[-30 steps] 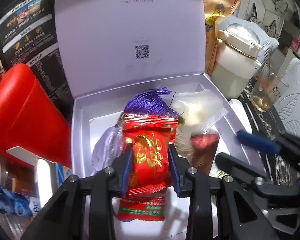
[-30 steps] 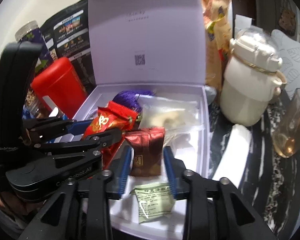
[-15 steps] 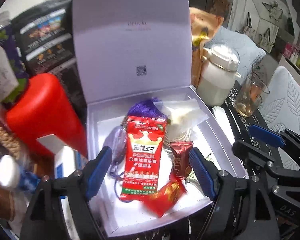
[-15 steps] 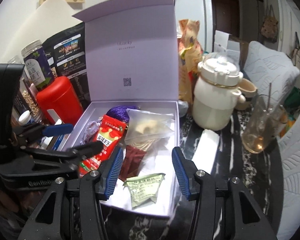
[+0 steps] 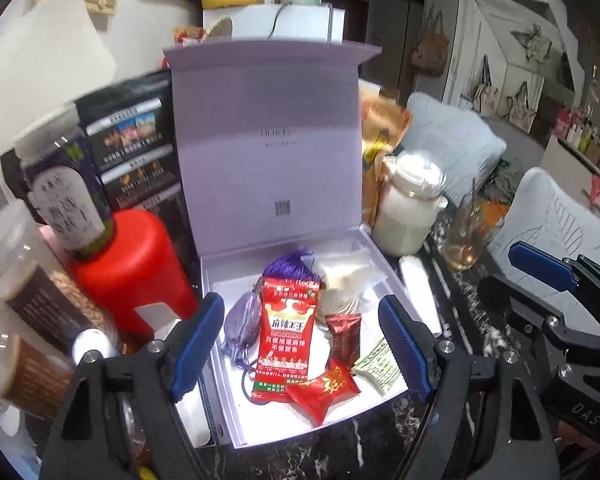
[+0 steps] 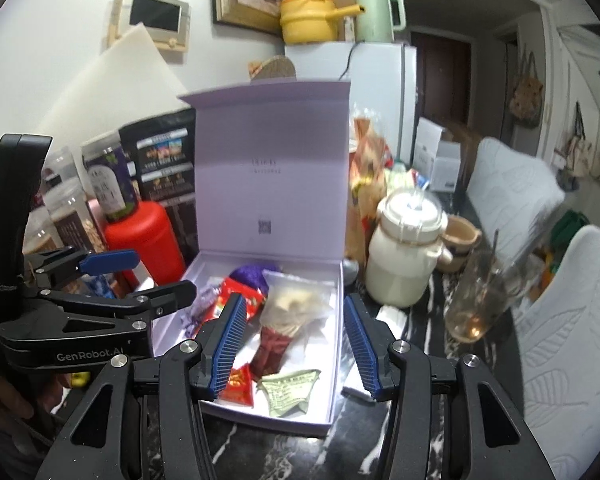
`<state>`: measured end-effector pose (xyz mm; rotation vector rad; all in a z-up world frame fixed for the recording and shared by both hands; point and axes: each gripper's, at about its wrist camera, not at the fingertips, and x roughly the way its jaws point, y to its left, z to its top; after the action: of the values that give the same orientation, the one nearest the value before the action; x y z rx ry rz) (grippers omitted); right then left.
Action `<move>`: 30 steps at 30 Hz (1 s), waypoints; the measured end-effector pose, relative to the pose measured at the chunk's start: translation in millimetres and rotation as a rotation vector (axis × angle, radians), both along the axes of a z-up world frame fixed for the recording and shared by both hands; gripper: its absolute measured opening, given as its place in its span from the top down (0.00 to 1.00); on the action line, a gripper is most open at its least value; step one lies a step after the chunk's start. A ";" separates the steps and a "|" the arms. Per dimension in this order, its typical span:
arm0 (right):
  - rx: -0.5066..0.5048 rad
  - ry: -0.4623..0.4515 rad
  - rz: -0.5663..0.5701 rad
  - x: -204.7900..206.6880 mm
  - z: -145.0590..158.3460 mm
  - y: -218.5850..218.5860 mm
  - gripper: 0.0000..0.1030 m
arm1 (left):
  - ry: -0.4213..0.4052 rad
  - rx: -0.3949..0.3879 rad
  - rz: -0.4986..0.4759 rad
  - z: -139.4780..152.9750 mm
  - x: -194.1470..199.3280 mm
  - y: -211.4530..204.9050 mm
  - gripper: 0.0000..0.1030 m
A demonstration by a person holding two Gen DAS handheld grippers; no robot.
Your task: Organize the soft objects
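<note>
Marble tabletop — lavender box (image 5: 220, 364) of snack packets (image 5: 286, 340)

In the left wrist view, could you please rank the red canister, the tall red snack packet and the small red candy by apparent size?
1. red canister
2. tall red snack packet
3. small red candy, though it lies nearest the camera, so the fisheye flatters it.

I see a pale lilac cardboard box (image 5: 220, 380) with a small black QR code on its lid. Inside lie a red snack packet (image 5: 286, 338) with white and yellow print, a purple tassel pouch (image 5: 242, 326), a dark maroon sachet (image 5: 344, 334) and a small red gold-printed candy wrapper (image 5: 324, 390). My grippers' finger pads (image 5: 198, 342) are ribbed blue.
</note>
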<state>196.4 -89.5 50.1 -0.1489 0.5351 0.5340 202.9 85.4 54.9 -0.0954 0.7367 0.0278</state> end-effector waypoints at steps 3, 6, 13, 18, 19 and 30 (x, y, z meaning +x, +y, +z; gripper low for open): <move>0.002 -0.040 -0.010 -11.0 15.5 -2.7 0.39 | -0.042 0.000 0.009 15.8 -10.0 1.6 0.23; 0.006 -0.069 -0.017 -22.9 28.9 -5.2 0.33 | -0.067 0.004 0.021 29.3 -20.3 3.8 0.23; 0.028 -0.126 -0.042 -51.7 52.6 -12.6 0.17 | -0.117 0.005 0.028 52.4 -51.0 9.8 0.11; 0.030 -0.150 -0.047 -72.3 59.0 -15.4 0.13 | -0.152 0.042 0.020 65.6 -74.0 6.9 0.11; 0.037 -0.158 -0.049 -78.5 60.5 -16.5 0.13 | -0.159 0.051 0.018 67.5 -78.4 5.5 0.11; 0.053 -0.166 -0.110 -126.8 57.7 -26.7 0.09 | -0.199 0.093 -0.002 69.0 -132.8 -6.3 0.11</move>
<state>69.5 -116.2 107.8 -0.1120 0.3648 0.4242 70.1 79.1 123.9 -0.0086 0.5362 0.0503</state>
